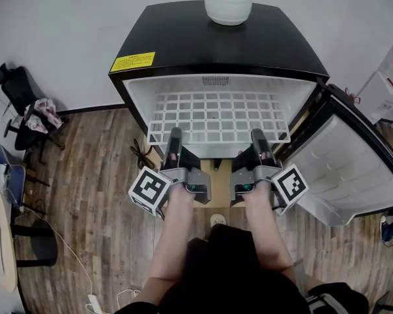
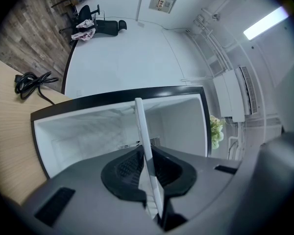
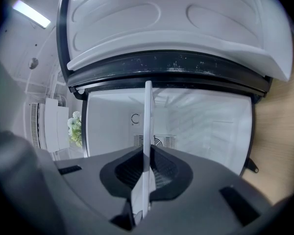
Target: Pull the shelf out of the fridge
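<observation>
A small black fridge [image 1: 216,41] stands open, its white inside facing me. A white wire grid shelf [image 1: 216,115] sticks partly out of the fridge opening. My left gripper [image 1: 174,138] is shut on the shelf's front edge at the left, and my right gripper [image 1: 259,139] is shut on the same edge at the right. In the left gripper view the shelf [image 2: 146,151] shows edge-on, pinched between the dark pads. In the right gripper view the shelf [image 3: 147,146] is likewise clamped edge-on, with the white fridge inside behind it.
The fridge door [image 1: 354,162] hangs open to the right. A white vase [image 1: 228,2] sits on top of the fridge. Black chairs [image 1: 26,116] stand at the left on the wood floor, and a black cable [image 1: 139,152] lies by the fridge's left foot.
</observation>
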